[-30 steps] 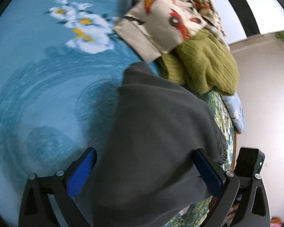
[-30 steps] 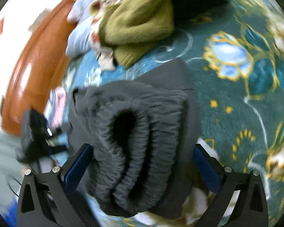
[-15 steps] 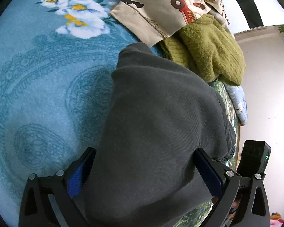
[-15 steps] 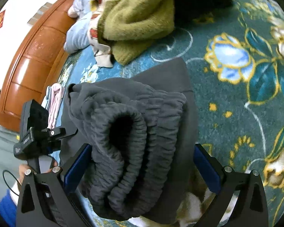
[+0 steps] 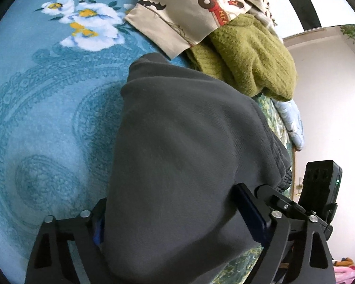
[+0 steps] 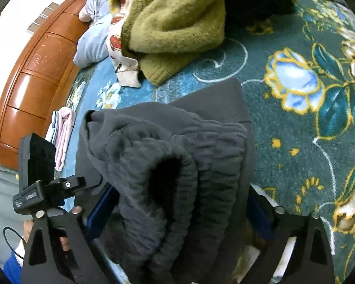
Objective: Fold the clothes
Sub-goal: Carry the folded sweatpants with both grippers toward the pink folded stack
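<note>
Folded dark grey fleece trousers [image 5: 184, 156] bundled on blue floral blanket [image 5: 47, 118], long axis pointing away, between both grippers. Left gripper [image 5: 175, 222], right gripper [image 6: 177, 213]: jaws just closing, flanking bundle; firm contact unconfirmed.

Blue floral blanket [image 5: 47, 123], carved wooden headboard [image 6: 33, 75], white wall [image 5: 331, 99]

Both grippers' jaws now narrower around the grey trousers [image 5: 177, 153].
</note>
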Available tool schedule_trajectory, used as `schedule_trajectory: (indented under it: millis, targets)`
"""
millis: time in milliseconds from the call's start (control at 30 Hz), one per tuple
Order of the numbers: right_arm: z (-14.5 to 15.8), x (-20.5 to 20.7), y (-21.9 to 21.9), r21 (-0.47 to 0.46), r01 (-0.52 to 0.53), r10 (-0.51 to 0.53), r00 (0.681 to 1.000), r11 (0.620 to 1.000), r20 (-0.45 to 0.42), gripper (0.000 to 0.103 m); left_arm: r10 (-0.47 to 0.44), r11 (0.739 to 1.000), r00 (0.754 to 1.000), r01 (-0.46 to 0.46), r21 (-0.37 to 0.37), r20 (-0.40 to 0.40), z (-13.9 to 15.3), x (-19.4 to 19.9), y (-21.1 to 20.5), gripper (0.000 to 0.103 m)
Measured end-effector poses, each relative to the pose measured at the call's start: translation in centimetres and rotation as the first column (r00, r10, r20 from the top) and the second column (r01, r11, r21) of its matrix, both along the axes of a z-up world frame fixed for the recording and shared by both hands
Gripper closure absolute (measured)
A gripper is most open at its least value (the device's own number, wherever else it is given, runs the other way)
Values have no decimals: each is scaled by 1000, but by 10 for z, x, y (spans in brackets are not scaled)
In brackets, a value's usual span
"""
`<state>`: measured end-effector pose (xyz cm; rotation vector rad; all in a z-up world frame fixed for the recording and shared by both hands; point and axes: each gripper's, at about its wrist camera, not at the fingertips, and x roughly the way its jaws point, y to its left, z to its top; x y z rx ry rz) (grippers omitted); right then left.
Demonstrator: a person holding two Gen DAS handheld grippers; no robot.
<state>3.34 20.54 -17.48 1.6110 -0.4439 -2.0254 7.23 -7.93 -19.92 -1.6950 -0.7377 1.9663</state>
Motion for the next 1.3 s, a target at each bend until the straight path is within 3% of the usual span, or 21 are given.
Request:
schedule_trajectory:
  millis: [200, 433, 533, 600, 767, 867, 1000, 1133, 1300]
  targets:
    - [18, 3, -3, 13, 13, -13, 1000, 1000, -9, 20, 16, 999, 1000, -16, 31, -19, 10, 11, -11, 26]
    - [53, 8, -13, -6, -25, 25, 998, 1000, -64, 27, 60, 995, 992, -51, 85, -111, 44, 34, -29, 27]
    - [74, 7, -22, -12, -59, 57, 993, 998, -99, 27, 112, 989, 978, -93, 112, -175, 66, 43, -49, 28]
    - [91, 3, -36, -11, -102, 99, 986, 995, -132, 27, 152, 984, 967, -128, 126, -207, 82, 23, -54, 28]
    - [130, -17, -95, 10, -237, 235, 953, 971, -193, 27, 239, 968, 933, -209, 138, -268, 105, 23, -98, 27]
    - [150, -31, -147, 23, -329, 326, 919, 944, -220, 27, 316, 947, 903, -285, 147, -292, 124, 17, -140, 27]
    - [175, -49, -231, 21, -455, 445, 860, 890, -248, 27, 410, 912, 844, -387, 137, -346, 148, 14, -208, 27]
    - [193, -64, -326, 18, -574, 558, 787, 818, -262, 27, 499, 863, 779, -488, 132, -380, 163, 14, -278, 27]
    - [201, -71, -443, 38, -699, 682, 683, 714, -261, 27, 596, 788, 700, -604, 121, -394, 161, 7, -357, 27]
